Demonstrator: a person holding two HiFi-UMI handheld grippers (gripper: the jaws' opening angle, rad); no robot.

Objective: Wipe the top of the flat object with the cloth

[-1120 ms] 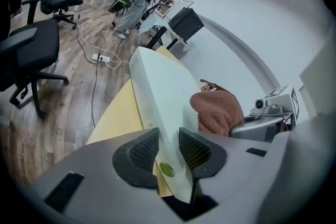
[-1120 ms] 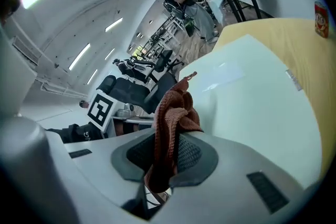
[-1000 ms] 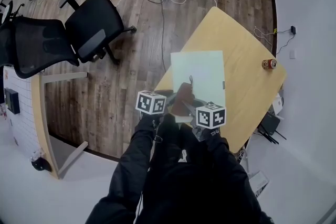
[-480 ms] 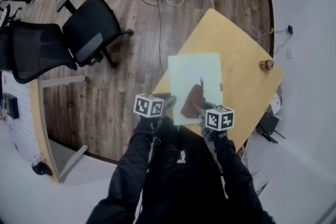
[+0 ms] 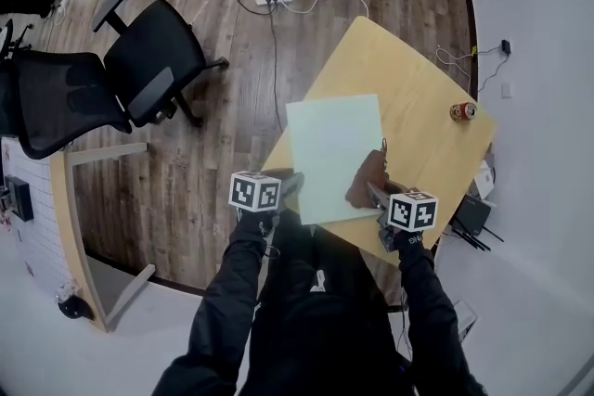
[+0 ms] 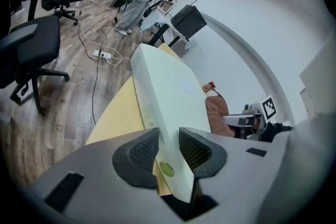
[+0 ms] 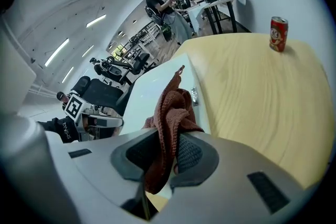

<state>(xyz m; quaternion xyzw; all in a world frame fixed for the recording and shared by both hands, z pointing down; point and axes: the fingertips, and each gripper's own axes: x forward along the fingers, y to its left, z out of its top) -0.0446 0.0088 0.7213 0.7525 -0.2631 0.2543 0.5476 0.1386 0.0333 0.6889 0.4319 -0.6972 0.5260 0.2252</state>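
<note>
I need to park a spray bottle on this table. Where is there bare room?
The tan wooden table is bare between the pale green flat board and the red can, and beyond the board's far edge. The near edge is crowded: left gripper clamped on the board, right gripper holding the brown cloth.

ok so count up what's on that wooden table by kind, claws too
flat pale-green object: 1
brown cloth: 1
red can: 1
claws: 2 (left claw shut on the flat object's edge, right claw shut on the cloth)
total: 5
</note>
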